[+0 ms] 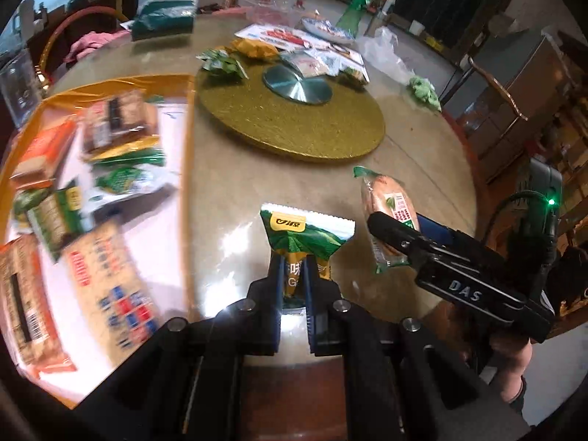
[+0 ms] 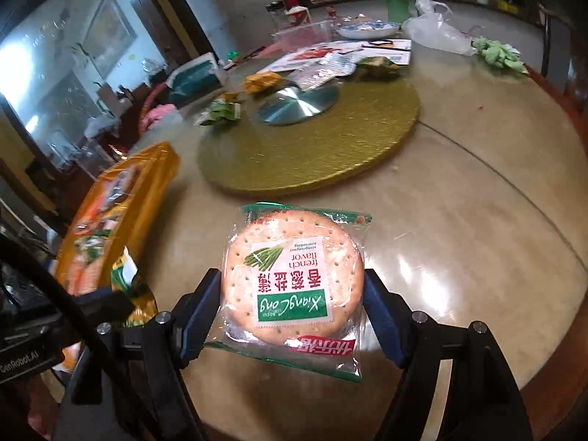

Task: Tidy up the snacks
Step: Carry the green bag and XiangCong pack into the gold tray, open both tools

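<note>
Bare tabletop (image 2: 459, 228) spreads between the gold turntable (image 1: 294, 125) and near rim; there left gripper (image 1: 294, 275) clamps a green snack packet (image 1: 305, 235), right gripper (image 2: 292, 294) pinches a cracker pack (image 2: 294, 275).

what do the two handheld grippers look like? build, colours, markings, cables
Both are black, angular linkage frames with round silver pivot bolts and blue pads lining the fingers. The left gripper shows black fingers with blue inner faces. The right gripper has wide blue pads; its body reads "DAS" in pale letters, with a black cable and a green LED behind. No sleeve is visible.
</note>
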Motion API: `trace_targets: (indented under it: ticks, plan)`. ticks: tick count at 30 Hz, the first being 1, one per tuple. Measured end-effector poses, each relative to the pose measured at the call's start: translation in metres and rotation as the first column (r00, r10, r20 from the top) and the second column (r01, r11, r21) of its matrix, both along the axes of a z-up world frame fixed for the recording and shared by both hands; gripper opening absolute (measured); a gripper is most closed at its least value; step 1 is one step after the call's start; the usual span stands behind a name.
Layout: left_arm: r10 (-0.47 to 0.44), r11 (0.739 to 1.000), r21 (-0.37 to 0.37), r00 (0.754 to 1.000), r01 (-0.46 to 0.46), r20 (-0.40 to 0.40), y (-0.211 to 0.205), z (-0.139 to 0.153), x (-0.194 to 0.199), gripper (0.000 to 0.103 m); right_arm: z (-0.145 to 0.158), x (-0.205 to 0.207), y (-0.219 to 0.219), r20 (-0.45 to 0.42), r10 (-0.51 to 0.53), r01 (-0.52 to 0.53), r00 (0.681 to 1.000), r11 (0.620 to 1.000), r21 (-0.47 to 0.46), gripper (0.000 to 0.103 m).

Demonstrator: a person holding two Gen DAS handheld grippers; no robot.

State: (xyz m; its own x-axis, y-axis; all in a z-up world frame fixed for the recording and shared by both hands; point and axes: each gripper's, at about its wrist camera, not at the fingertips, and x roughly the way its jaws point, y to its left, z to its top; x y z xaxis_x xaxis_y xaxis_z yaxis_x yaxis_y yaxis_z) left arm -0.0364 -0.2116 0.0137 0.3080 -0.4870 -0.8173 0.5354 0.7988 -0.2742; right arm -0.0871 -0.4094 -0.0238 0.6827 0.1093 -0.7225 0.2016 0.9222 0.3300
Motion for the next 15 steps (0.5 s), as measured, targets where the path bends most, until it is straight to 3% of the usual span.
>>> trace_targets:
  ticks: [6, 9, 15]
  plan:
    - [0.083, 0.996, -0.042, 0.996, -0.084, -0.022, 0.065, 0.017, 0.000, 0.012, 0.036, -0.005, 0.047, 0.106, 0.148, -0.153, 0.983, 0.988, 0.035, 0.075]
    - [0.159, 0.987, -0.034, 0.987, -0.159, -0.025, 0.100, 0.020, -0.002, 0.003, 0.050, 0.001, 0.080, 0.148, 0.258, -0.268, 0.955, 0.962, 0.049, 0.075]
    - [0.234, 0.970, -0.054, 0.971, -0.237, -0.050, 0.138, 0.017, 0.002, 0.002, 0.052, 0.020, 0.135, 0.141, 0.385, -0.392, 0.912, 0.920, 0.022, 0.075]
